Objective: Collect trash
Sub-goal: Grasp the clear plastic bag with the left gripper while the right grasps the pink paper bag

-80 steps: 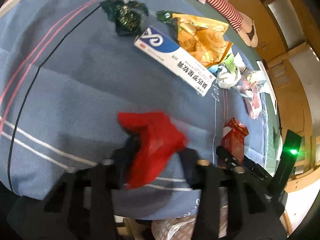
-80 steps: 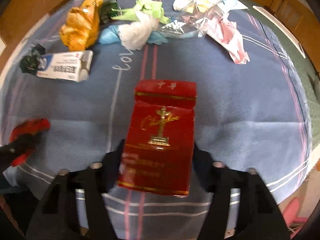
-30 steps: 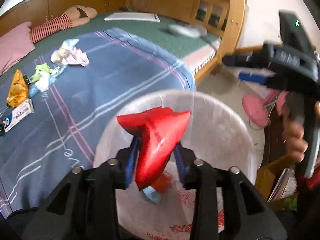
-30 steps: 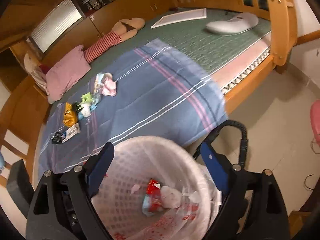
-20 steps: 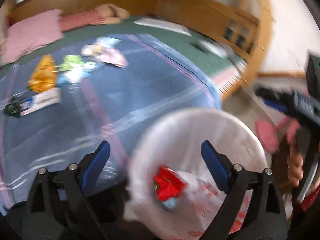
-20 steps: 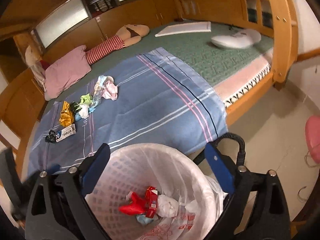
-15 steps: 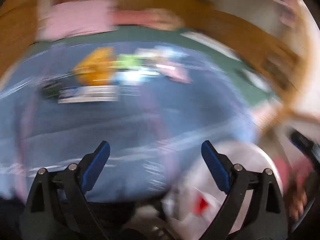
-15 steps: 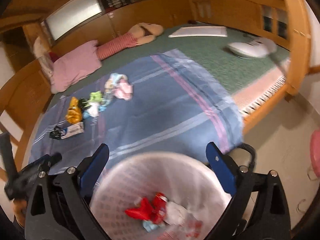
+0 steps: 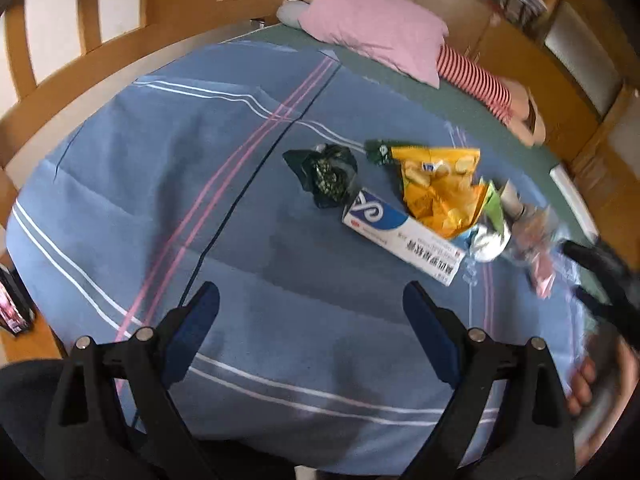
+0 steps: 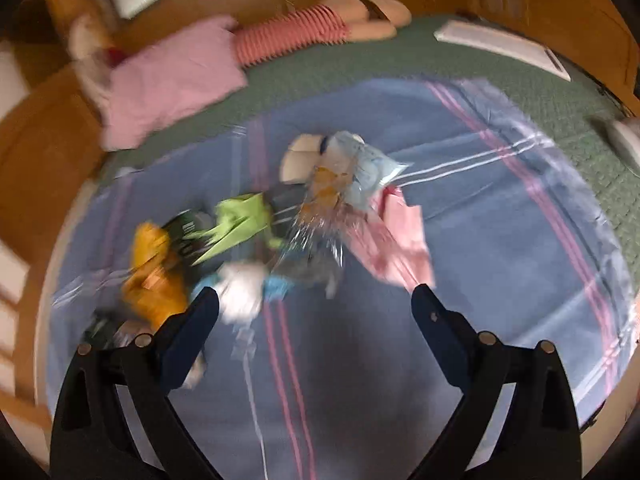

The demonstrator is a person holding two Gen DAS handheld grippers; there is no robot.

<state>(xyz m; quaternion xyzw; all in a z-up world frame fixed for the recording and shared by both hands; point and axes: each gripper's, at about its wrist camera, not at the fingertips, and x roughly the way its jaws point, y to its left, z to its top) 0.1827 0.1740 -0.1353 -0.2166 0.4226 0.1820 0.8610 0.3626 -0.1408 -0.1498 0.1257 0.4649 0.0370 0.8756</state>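
Lying on the blue bedspread (image 9: 168,168), the white-and-blue carton (image 9: 402,236) looks light and stiff (grip across its narrow sides); crinkly yellow wrapper (image 9: 440,188) touches it. Left tool (image 9: 310,338) and right tool (image 10: 314,332) both gape empty.
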